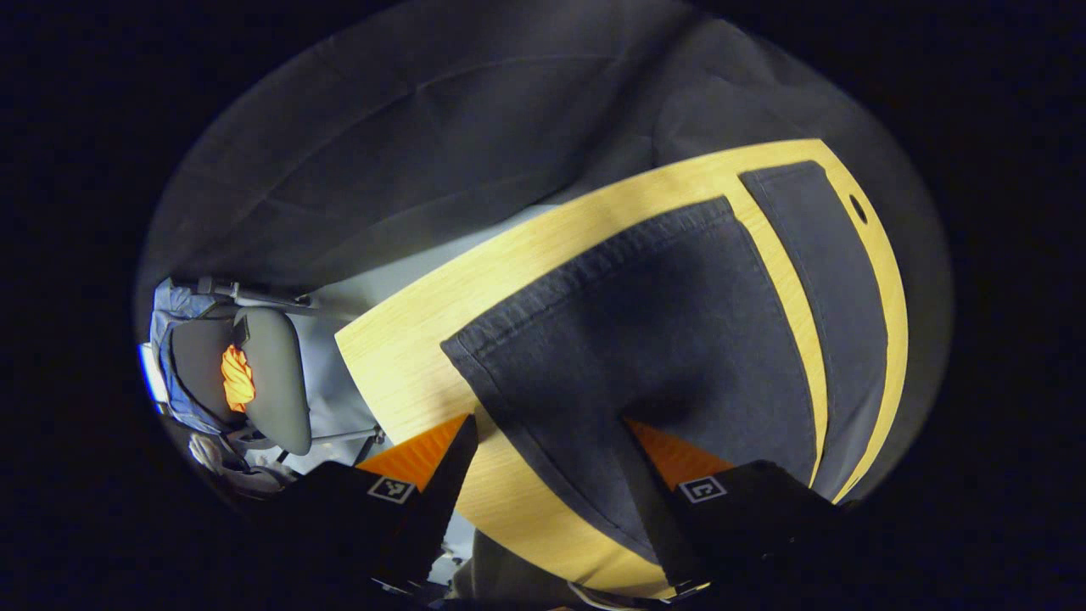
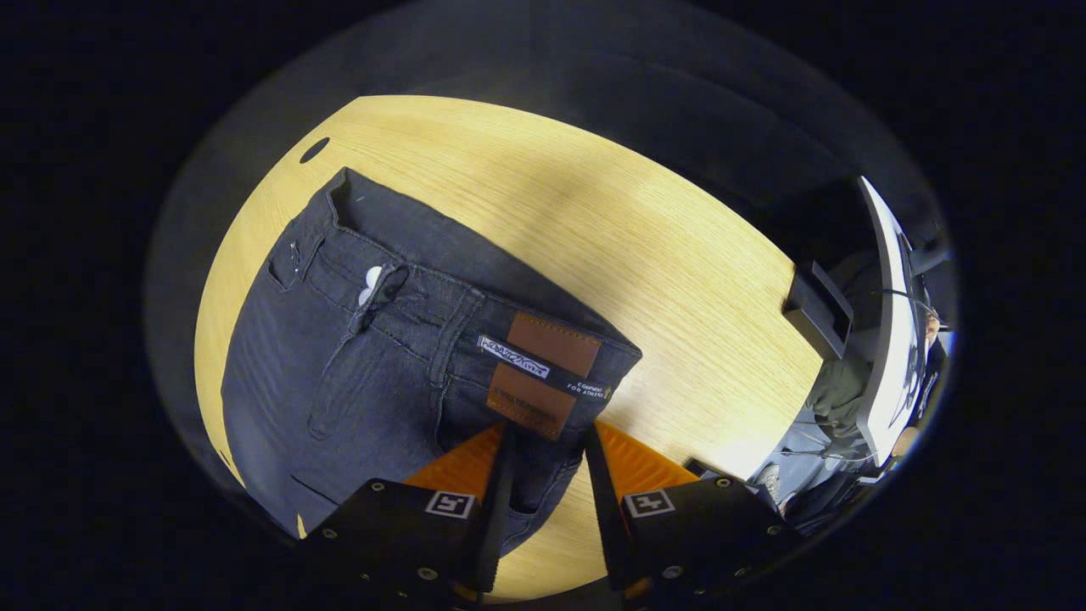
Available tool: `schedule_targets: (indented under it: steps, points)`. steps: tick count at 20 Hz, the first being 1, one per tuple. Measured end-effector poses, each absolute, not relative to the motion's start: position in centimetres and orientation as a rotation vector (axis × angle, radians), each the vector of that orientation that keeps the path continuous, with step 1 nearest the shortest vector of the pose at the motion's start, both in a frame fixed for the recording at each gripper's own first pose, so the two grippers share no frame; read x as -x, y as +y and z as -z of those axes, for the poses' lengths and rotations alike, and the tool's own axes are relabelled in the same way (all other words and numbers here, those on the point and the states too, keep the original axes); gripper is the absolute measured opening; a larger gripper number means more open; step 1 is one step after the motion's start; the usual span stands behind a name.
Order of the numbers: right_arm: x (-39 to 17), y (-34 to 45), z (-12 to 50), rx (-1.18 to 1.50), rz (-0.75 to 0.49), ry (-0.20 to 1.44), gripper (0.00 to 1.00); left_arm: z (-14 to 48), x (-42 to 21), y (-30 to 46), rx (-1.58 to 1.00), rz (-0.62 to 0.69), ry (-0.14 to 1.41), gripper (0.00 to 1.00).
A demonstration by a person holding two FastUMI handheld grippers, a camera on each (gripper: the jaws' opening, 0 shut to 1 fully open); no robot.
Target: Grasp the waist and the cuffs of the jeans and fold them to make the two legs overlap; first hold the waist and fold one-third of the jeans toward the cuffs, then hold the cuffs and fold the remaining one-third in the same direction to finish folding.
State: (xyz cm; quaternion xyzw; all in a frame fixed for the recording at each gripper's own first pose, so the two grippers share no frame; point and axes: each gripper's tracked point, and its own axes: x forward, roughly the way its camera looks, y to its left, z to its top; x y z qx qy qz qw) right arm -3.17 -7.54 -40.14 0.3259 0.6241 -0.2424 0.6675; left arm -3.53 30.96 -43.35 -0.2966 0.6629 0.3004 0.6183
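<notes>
Left gripper view, left to right: a grey chair point(image 1: 271, 382) with an orange bundle point(image 1: 237, 378) on it, off the tabletop's edge. Wooden tabletop point(image 1: 407, 356). Left gripper point(image 1: 551, 475), tilted down over the near edge, jaws spread wide; the cuff end of the jeans point(image 1: 645, 339) lies between the fingers, with no pinch visible. The cuff hem runs slantwise toward the tabletop's far edge. A second leg point(image 1: 819, 280) lies beside the first, a strip of bare wood between them, near a cable hole point(image 1: 858, 208) at the corner.

Right gripper view, left to right: the waist of the jeans point(image 2: 356, 339) lies flat on the tabletop point(image 2: 645, 255), fly and button up. A brown leather patch point(image 2: 539, 373) sits on the waistband. Right gripper point(image 2: 543, 475) reaches in low, jaws narrowed around the waistband fold below the patch; whether both fingers press the cloth cannot be told. A monitor point(image 2: 887, 322) stands past the right edge.
</notes>
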Motion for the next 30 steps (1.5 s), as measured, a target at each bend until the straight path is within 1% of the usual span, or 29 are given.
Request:
schedule_targets:
  steps: [1,2,3,4,5,6,7,8,9,10,11,12,13,16,22,24,30]
  points:
    - [3.0,-7.5,39.7,-0.731,0.543,1.406,0.5,43.3,2.8,30.7,0.667,-0.679,1.527,0.98]
    - [3.0,-7.5,40.2,-0.729,0.545,1.403,0.5,43.4,2.8,30.6,0.656,-0.665,1.532,0.9]
    - [3.0,-7.5,40.0,-0.725,0.544,1.4,0.5,43.4,2.6,30.7,0.644,-0.656,1.534,0.89]
    - [3.0,-7.5,40.2,-0.717,0.544,1.39,0.5,43.7,2.2,30.6,0.649,-0.646,1.534,0.75]
    - [3.0,-7.4,40.1,-0.705,0.535,1.38,0.5,43.7,1.9,30.4,0.636,-0.619,1.533,0.72]
    - [3.0,-7.4,40.1,-0.701,0.531,1.372,0.5,43.5,1.7,30.6,0.617,-0.585,1.519,0.63]
    - [2.6,-7.8,40.0,-0.748,0.565,1.327,0.5,43.3,1.1,31.2,0.615,-0.569,1.49,0.56]
    - [2.1,-7.4,40.3,-0.797,0.604,1.31,0.35,43.5,1.3,30.7,0.637,-0.54,1.498,0.19]
    - [2.3,-7.3,40.0,-0.811,0.6,1.303,0.2,43.4,0.9,30.7,0.663,-0.513,1.464,0.17]
    - [2.6,-7.3,40.1,-0.826,0.595,1.301,0.2,43.7,0.4,30.6,0.698,-0.497,1.438,0.16]
    - [2.6,-7.2,40.0,-0.851,0.587,1.299,0.2,42.6,0.0,30.0,0.741,-0.467,1.432,0.09]
    - [2.1,-7.0,40.3,-0.915,0.587,1.273,0.2,43.6,-0.5,30.1,0.769,-0.443,1.417,0.02]
    - [2.0,-6.5,39.8,-0.997,0.598,1.271,0.08,43.7,-0.4,30.2,0.787,-0.439,1.405,0.02]
    - [1.9,-6.5,39.3,-1.121,0.568,1.195,0.08,42.8,-0.1,30.6,0.785,-0.411,1.36,0.02]
    - [1.3,-7.1,36.2,-1.233,0.529,1.061,0.08,37.7,-3.5,30.6,0.812,-0.383,1.223,0.02]
    - [0.6,-7.1,35.0,-1.26,0.516,1.043,0.08,36.0,-5.5,30.4,0.841,-0.385,1.17,0.01]
    - [-2.9,-7.4,31.3,-1.292,0.455,0.992,0.07,32.9,-9.5,30.8,0.784,-0.35,1.086,0.02]
